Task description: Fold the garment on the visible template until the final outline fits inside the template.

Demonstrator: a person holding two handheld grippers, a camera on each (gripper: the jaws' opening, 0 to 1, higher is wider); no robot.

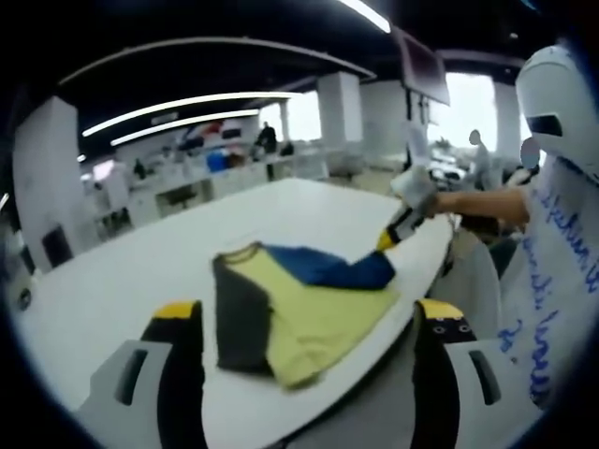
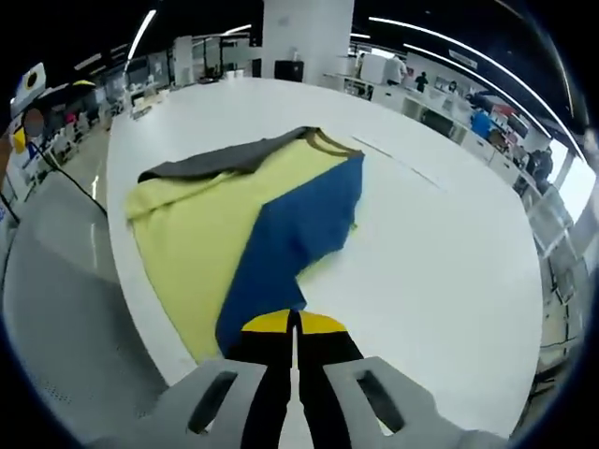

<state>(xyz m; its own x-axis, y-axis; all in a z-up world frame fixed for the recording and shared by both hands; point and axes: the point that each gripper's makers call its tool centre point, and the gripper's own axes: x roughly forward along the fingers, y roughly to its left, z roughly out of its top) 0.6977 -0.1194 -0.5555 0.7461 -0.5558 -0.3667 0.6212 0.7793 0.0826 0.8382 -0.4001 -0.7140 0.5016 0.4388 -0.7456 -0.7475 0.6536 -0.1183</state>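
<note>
Two tools worked a shirt [image 1: 299, 313] on the white bench [image 1: 140, 271]: right tool [image 2: 295, 323] clenched on its blue sleeve [image 2: 295, 234], lifting it to fold inward, left tool [image 1: 309, 323] released, waiting nearby.

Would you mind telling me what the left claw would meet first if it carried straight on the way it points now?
Most likely the garment: it lies on the white table directly ahead, between the open jaws of the left claw. Depth is hard to judge.
</note>
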